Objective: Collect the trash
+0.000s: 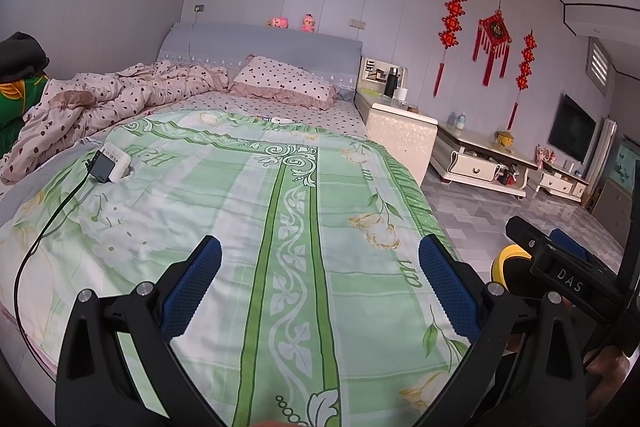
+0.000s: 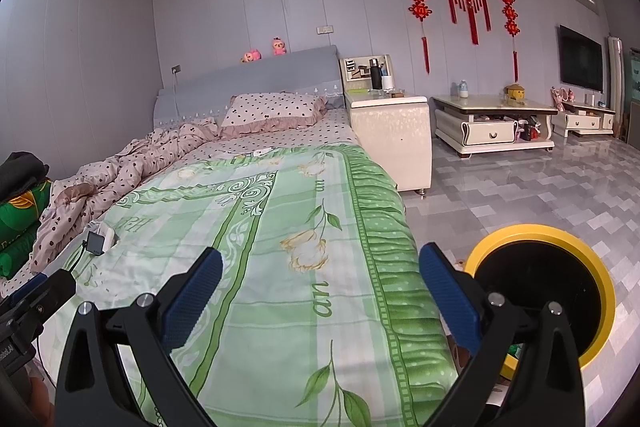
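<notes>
Left wrist view
Left gripper (image 1: 320, 267): held above the foot of the bed, blue-padded fingers (image 1: 192, 287) spread wide with nothing between them.
Bed (image 1: 224, 39): grey headboard at the far wall, covered with a green floral sheet (image 1: 280, 207); a crumpled dotted quilt (image 1: 100, 99) lies at far left, a dotted pillow (image 1: 284, 81) near the headboard.
Power strip (image 1: 114, 161): white, lying on the left part of the sheet with a dark adapter plugged in – its black cable (image 1: 40, 227) runs off the near left edge of the bed.
Small white item (image 1: 282, 120): on the sheet near the pillow; too small to tell what it is.
Right gripper (image 1: 560, 267): seen from the side at the right edge, over the floor beside the bed; whether it is open cannot be told from here.
Trash bin (image 1: 510, 255): only a piece of yellow rim shows behind that gripper.

Right wrist view
Right gripper (image 2: 320, 275): over the right-hand edge of the bed, fingers wide apart, gripping nothing.
Trash bin (image 2: 536, 233): yellow-rimmed with a dark inside – it stands on the tiled floor (image 2: 520, 179) just beside the bed, partly hidden behind the right finger (image 2: 448, 295).
Nightstand (image 2: 390, 131): cream, beside the headboard, with a dark bottle (image 2: 375, 75) on top.
Left gripper (image 2: 36, 291): its black tip shows at the lower left edge.
</notes>
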Tool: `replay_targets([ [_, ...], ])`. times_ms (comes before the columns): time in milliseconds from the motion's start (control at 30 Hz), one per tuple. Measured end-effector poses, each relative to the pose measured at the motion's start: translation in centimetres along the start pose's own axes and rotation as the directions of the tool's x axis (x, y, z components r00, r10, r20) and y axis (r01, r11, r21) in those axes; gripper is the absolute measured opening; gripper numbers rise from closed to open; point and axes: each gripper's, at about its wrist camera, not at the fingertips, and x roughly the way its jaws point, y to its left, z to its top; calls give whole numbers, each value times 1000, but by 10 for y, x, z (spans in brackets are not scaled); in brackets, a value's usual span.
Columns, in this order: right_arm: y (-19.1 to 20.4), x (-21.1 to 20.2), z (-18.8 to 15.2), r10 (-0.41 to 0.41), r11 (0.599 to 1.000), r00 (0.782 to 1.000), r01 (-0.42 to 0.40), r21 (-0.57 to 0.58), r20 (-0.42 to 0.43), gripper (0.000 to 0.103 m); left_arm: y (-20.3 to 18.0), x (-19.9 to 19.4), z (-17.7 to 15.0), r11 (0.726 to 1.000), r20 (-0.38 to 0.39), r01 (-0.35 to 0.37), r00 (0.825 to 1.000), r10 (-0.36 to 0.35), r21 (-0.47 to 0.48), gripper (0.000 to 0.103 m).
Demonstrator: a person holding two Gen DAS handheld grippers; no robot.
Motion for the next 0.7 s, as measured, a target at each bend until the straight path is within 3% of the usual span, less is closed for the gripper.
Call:
replay_targets([
  [700, -3, 1, 0, 3, 1000, 1000, -3, 5, -11, 95, 3, 6, -7, 1000, -21, 6, 1000, -7, -13, 95],
])
